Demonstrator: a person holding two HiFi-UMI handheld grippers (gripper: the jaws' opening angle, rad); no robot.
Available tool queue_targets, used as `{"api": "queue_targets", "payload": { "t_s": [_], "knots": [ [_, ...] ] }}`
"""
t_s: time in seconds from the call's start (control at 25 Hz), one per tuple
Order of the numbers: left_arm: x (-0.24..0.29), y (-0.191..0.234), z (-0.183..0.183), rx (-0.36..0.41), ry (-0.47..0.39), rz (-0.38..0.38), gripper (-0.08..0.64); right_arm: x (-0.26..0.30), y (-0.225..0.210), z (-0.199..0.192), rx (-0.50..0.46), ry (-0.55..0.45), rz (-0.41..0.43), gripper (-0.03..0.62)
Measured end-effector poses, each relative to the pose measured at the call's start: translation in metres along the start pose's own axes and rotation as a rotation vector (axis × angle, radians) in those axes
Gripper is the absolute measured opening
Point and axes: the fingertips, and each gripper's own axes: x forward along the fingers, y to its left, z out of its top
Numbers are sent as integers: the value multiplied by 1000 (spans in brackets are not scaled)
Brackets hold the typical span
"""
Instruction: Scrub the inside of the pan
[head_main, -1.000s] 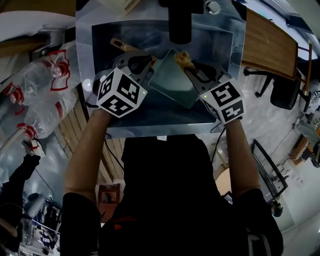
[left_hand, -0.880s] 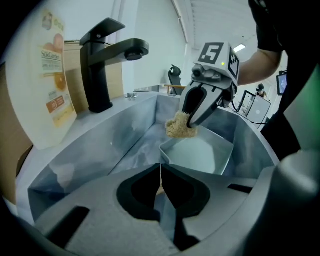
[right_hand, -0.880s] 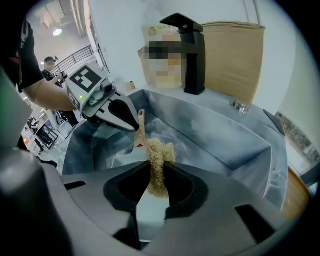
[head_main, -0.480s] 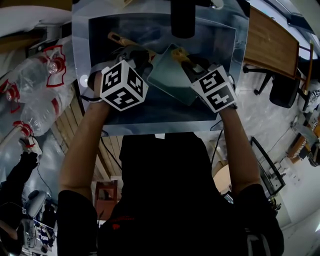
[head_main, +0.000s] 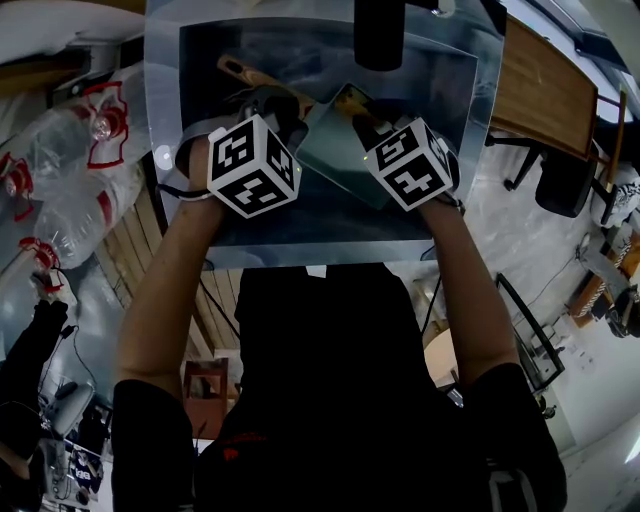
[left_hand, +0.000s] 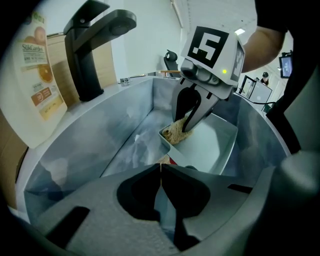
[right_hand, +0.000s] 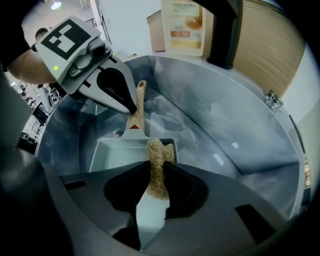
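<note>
A large stainless steel sink basin (head_main: 455, 90) is taking up the top of the head view, with a black matte tap (left_hand: 92, 47) standing on its far rim. A tall cream-coloured bottle with an orange label (right_hand: 183, 27) is standing just beside the tap.

Inside the basin, a pale grey rectangular metal pan (left_hand: 212, 145) is sitting askew to the sink walls, and its light wooden handle (right_hand: 139, 102) is pointing toward the back of the basin.

The 2 grippers are both reaching into the sink, 1 at each end of the pan. The left gripper (left_hand: 160, 169) is pinching the wooden handle near where it joins the pan, with its jaws nearly closed on it. The right gripper (right_hand: 154, 172) is clamping a tan fibrous scrubbing pad (right_hand: 156, 159), with its jaws drawn tight against the pad's sides. The pad is pressing into the pan's corner next to the handle, touching the pan's floor and wall.
</note>
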Motion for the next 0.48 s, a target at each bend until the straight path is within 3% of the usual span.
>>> {"api": "queue_targets", "payload": {
  "t_s": [0.48],
  "knots": [
    [0,1,3,-27,22,11,25,3,-1,-3,-66,80,-26,92]
  ]
}}
